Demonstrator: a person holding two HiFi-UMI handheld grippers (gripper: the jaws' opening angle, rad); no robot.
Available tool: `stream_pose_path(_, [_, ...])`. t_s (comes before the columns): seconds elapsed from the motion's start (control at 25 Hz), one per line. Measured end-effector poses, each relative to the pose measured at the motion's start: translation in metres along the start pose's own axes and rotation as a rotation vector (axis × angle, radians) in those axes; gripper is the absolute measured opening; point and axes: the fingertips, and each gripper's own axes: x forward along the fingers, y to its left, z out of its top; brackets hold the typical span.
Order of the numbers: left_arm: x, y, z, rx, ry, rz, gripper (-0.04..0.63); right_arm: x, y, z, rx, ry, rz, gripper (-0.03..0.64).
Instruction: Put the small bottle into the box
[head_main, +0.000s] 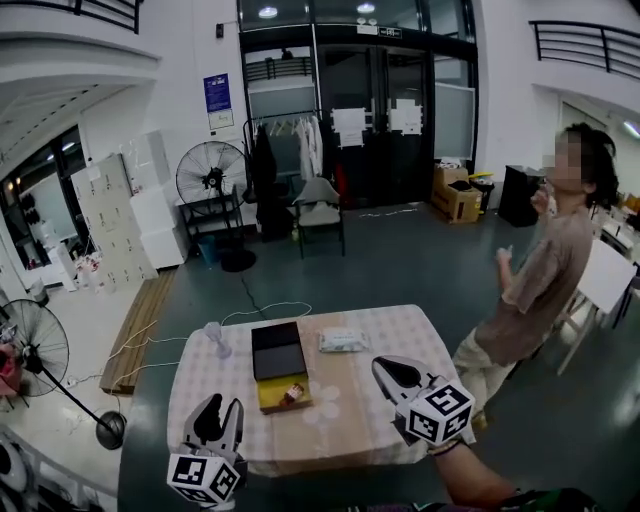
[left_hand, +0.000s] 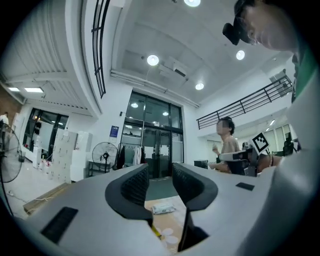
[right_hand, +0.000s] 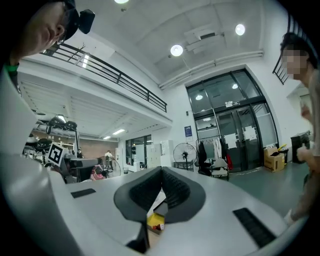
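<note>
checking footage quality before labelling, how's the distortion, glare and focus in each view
Head view: fisheye bows straight edges, table evenly lit, small bottle tiny but distinct. Left gripper view: dark round vignette, ceiling lamp blown out. Right gripper view: same vignette, second lamp glaring.

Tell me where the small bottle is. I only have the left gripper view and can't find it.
Observer: The small bottle lies on a yellow tray near the front edge of the table.
Operator: Is the right gripper carrying anything?
Observer: No. The right gripper is shut with nothing in it, by the table's right front.
Operator: What sits behind the tray?
Observer: A black box, directly behind the tray and apparently adjoining it.
</note>
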Motion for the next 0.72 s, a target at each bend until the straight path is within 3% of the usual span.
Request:
stream_pose_path(0.4, [-0.005,-0.030,0.005,0.021,-0.050,0.037,0.034,-0.023,0.002,0.012,0.002,-0.045,0.030,0.008])
stream_pose_path(0.72, [-0.015,-0.033,-0.002,0.025,-0.038,0.034,0.023,-0.025,0.012,0.003,0.009,-0.040,0.038,0.006])
